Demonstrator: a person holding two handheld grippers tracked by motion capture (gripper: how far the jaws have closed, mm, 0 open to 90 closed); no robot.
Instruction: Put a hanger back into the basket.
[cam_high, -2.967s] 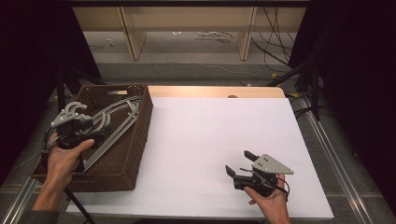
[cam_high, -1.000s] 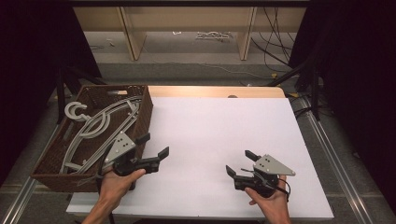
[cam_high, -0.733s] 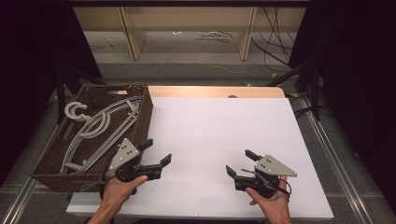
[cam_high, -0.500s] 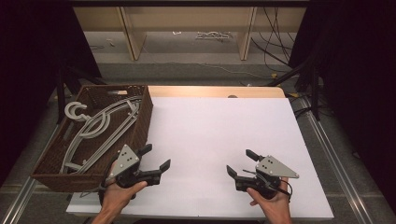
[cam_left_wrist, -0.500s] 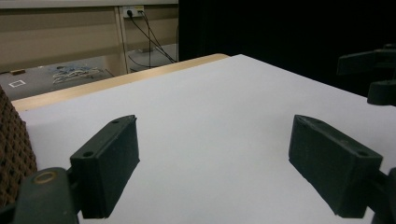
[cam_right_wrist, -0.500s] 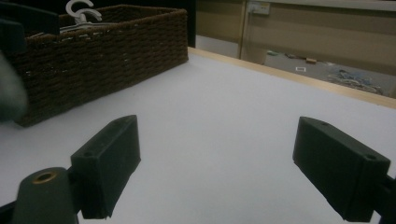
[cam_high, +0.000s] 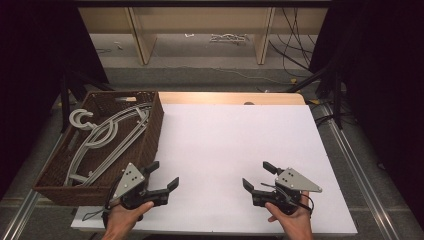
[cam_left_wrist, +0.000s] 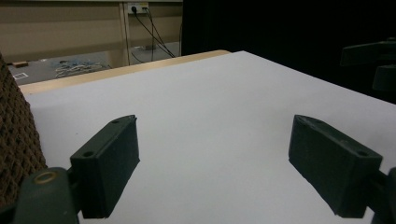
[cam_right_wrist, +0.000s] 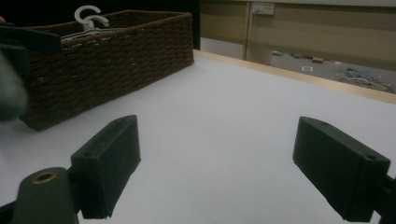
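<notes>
A brown wicker basket (cam_high: 150, 131) stands at the table's left edge with grey plastic hangers (cam_high: 102, 137) lying in it, their hooks sticking up at the far left. My left gripper (cam_high: 162, 175) rests open on the white table just right of the basket's near corner, nothing between its jaws. Its own view has the open gripper (cam_left_wrist: 215, 154) over bare white surface. My right gripper (cam_high: 260, 175) sits open at the front right, jaws wide apart and empty. From the right gripper view (cam_right_wrist: 219, 158) the basket (cam_right_wrist: 116, 56) and hanger hooks (cam_right_wrist: 88, 16) lie ahead to the left.
The white table top (cam_high: 235, 135) has a wooden strip (cam_high: 230, 97) along its far edge. Shelving legs and cables stand on the floor beyond. Metal rails (cam_high: 360, 175) run along both sides of the table.
My left gripper came out of the basket, leaving the hangers inside, and moved right and toward the front edge, where it now rests open. The right gripper has hardly moved.
</notes>
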